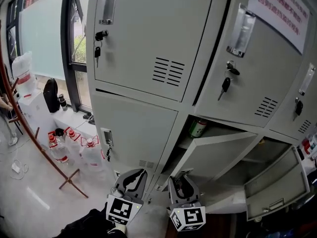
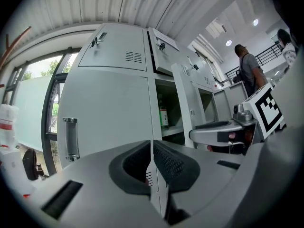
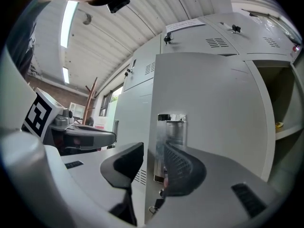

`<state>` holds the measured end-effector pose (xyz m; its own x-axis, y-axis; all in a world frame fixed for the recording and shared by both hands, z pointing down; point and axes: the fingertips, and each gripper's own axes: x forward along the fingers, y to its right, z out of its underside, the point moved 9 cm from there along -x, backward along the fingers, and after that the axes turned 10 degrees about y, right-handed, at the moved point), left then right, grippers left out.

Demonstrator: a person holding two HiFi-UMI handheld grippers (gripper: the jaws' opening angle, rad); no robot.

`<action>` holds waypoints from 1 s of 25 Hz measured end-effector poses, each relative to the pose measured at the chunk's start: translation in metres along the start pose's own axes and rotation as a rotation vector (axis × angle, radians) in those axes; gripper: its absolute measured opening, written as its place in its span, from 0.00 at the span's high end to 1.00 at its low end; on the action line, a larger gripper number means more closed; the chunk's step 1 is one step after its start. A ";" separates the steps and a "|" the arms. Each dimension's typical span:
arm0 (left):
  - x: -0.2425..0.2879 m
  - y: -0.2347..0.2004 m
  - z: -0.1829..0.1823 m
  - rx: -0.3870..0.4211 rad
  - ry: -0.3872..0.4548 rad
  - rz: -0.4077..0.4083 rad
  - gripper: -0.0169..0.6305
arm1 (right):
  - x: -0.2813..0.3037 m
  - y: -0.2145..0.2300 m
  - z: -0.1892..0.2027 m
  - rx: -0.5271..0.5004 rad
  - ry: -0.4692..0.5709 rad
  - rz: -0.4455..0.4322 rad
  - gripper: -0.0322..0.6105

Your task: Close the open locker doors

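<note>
At the lower left, the pale floor (image 1: pixel 29 202) carries a cluster of red-capped water jugs (image 1: pixel 90 155) and the legs of a wooden stand (image 1: pixel 69 182). Right of centre, a locker shelf (image 1: pixel 220 131) holds a green bottle (image 1: pixel 198 128).

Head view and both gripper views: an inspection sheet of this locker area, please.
Surface: pale floor.
Job's things: middle door and right door of lower row open; upper doors closed.
Clutter: green bottle in open middle locker; water jugs on floor.
Grippers: left gripper tongs shut, empty; right gripper tongs apart, middle door's edge lined up between them.
Cables: white cord on floor.
Surroundings: window; person standing nearby.
</note>
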<state>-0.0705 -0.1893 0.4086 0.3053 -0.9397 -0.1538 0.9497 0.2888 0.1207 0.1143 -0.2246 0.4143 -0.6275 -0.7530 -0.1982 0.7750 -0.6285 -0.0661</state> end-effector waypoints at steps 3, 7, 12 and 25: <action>0.008 -0.009 0.003 -0.006 -0.001 0.009 0.92 | 0.014 0.001 0.003 -0.005 -0.004 0.014 0.72; 0.017 -0.019 0.005 -0.011 -0.001 0.024 0.92 | 0.031 0.004 0.005 -0.009 -0.011 0.034 0.72; 0.028 -0.029 0.008 -0.014 -0.003 0.046 0.92 | 0.048 0.008 0.009 -0.014 -0.012 0.059 0.72; 0.038 -0.052 0.015 -0.013 -0.009 0.071 0.92 | 0.078 0.017 0.016 -0.024 -0.002 0.123 0.72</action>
<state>-0.1091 -0.2431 0.4107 0.3715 -0.9184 -0.1362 0.9265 0.3572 0.1185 0.0773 -0.2970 0.4131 -0.5282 -0.8243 -0.2038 0.8474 -0.5270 -0.0647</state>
